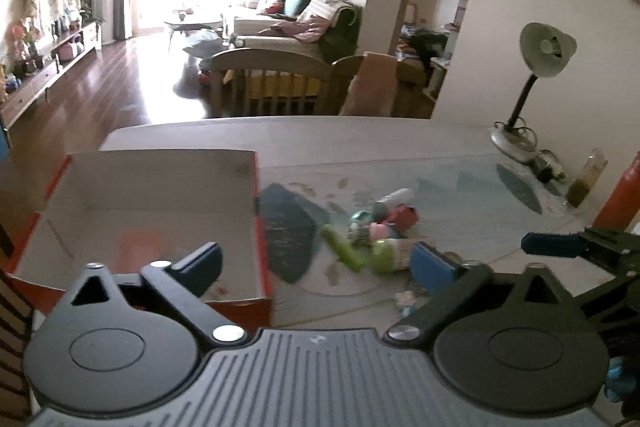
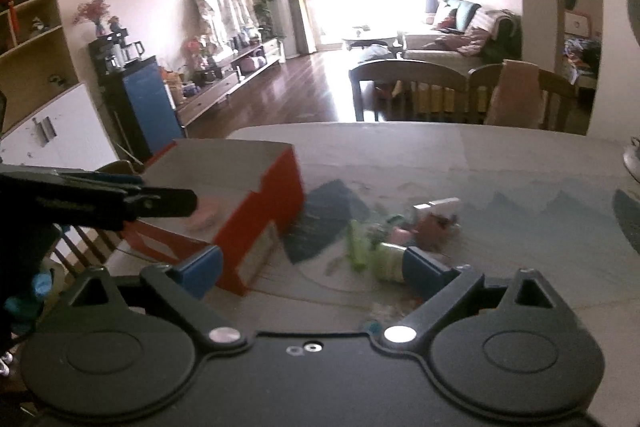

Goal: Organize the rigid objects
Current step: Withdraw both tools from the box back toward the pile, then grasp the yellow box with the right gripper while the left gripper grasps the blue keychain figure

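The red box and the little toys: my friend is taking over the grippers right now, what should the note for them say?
Left gripper: open, holding nothing.
Right gripper: open, holding nothing.
Red box: on the table, left of the pile; something pinkish seems to lie inside, too blurred to name.
Pile of small toys and bottles: loose on the table, outside the box.
Left to do: probably move the pile into the box.

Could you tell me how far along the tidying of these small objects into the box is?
Early, it seems. Done: the red box stands open on the table, with something pinkish, too blurred to name, on its floor. In hand: nothing; the left gripper and right gripper are both open and empty. Left: the pile of small items, including a green bottle, lies on the table beside the box.
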### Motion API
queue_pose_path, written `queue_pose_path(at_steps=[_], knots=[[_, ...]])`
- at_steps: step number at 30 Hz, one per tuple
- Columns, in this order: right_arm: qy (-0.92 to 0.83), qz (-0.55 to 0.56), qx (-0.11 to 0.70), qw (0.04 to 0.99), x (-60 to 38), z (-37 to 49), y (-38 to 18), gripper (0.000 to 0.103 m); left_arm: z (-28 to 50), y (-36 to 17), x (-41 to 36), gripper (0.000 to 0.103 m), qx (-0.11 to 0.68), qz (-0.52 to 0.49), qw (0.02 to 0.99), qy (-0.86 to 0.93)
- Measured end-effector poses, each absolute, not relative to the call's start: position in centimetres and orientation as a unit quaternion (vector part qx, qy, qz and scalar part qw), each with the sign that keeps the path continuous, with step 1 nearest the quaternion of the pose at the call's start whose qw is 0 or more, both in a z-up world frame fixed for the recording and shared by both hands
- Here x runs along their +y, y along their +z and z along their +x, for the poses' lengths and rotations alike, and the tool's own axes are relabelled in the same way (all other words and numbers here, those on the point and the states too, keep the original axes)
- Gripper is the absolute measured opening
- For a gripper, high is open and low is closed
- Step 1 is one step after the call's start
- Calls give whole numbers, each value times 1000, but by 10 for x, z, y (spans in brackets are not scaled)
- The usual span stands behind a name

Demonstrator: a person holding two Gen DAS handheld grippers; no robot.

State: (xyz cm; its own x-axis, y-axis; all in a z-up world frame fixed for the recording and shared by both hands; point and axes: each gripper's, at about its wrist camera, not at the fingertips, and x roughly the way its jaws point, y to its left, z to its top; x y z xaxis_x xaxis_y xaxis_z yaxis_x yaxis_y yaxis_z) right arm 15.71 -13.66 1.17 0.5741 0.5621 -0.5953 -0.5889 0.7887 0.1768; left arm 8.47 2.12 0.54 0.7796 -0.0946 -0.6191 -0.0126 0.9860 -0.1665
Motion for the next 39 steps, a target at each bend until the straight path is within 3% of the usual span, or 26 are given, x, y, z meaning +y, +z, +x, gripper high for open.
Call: queue_pose_path(at_steps=[16, 26, 39], knots=[[253, -38, 377, 890, -208, 202, -47, 96, 127, -56, -42, 103, 380, -90, 920, -32], [230, -67, 420, 876, -213, 232, -96, 94, 155, -114, -75, 103, 437, -97, 894, -21], [227, -53, 463, 855, -216, 263, -118, 87, 167, -155, -91, 103, 458, -78, 885, -11]])
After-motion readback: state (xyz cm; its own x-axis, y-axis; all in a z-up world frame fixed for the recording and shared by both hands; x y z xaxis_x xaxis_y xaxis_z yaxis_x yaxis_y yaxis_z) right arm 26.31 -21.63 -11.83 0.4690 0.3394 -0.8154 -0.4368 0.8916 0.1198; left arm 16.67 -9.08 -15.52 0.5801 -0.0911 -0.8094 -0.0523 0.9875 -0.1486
